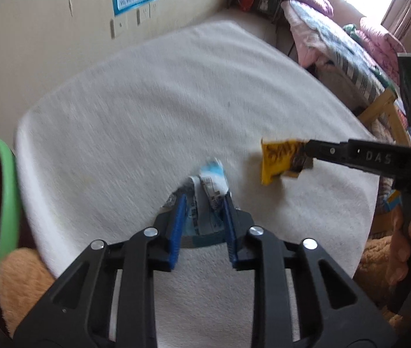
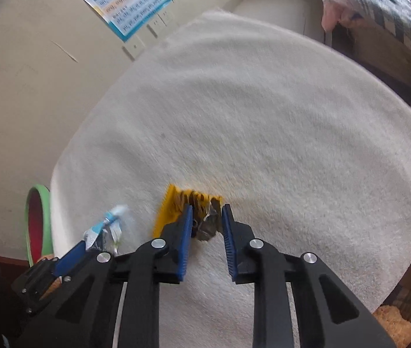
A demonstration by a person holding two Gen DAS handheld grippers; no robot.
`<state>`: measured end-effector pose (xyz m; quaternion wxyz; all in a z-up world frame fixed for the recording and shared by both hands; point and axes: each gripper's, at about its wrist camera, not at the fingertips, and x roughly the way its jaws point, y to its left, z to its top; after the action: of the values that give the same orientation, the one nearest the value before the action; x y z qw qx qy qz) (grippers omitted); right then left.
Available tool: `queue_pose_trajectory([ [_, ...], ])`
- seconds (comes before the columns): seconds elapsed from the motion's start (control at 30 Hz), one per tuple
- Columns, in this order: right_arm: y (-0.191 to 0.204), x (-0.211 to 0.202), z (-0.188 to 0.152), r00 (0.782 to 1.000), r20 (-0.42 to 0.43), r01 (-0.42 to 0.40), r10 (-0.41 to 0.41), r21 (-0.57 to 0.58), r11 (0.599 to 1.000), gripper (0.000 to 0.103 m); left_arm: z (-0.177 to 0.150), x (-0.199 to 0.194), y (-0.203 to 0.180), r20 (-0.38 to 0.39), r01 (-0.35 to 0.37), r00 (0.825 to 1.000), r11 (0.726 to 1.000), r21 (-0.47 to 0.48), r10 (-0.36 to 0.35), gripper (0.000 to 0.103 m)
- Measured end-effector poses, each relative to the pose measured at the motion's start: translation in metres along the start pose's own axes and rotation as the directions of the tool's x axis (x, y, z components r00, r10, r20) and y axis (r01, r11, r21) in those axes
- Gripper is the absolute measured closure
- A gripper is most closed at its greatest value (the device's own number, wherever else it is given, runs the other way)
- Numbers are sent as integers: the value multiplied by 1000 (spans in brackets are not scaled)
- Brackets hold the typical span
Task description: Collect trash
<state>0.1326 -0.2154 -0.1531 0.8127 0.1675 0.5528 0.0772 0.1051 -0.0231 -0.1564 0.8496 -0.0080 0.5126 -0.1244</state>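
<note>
We've got left gripper (image 1: 204,200) clamped on blue-white wrapper (image 1: 209,178), near middle of towel (image 1: 147,101). Right gripper (image 2: 207,211) pinched tight on yellow wrapper (image 2: 170,206) just right of it. Green bin (image 1: 1,203) far left, off towel edge.

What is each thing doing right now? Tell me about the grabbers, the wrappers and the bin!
left gripper: shut on the blue-and-white wrapper
blue-and-white wrapper: crumpled, pinched between the pads
right gripper: shut on the yellow wrapper
yellow wrapper: crumpled, pinched at one end
green-rimmed bin: open, beside the table's left edge
white cloth: spread flat over the table
</note>
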Motion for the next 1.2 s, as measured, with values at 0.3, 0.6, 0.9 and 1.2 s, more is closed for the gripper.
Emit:
queue_pose_trajectory([
  [0.3, 3, 0, 1, 1000, 28, 13, -13, 5, 1000, 62, 14, -38, 12, 103, -21, 994, 1000, -17, 22, 94],
  [0.6, 0, 25, 1, 999, -13, 47, -47, 29, 998, 33, 0, -19, 5, 51, 1, 999, 1000, 10, -2, 48],
  [0.9, 13, 37, 0, 996, -57, 63, -65, -34, 997, 79, -6, 28, -13, -54, -13, 998, 996, 87, 18, 35],
  [1.2, 7, 11, 7, 999, 34, -16, 15, 30, 999, 85, -8, 33, 3, -78, -16, 997, 999, 38, 19, 72],
])
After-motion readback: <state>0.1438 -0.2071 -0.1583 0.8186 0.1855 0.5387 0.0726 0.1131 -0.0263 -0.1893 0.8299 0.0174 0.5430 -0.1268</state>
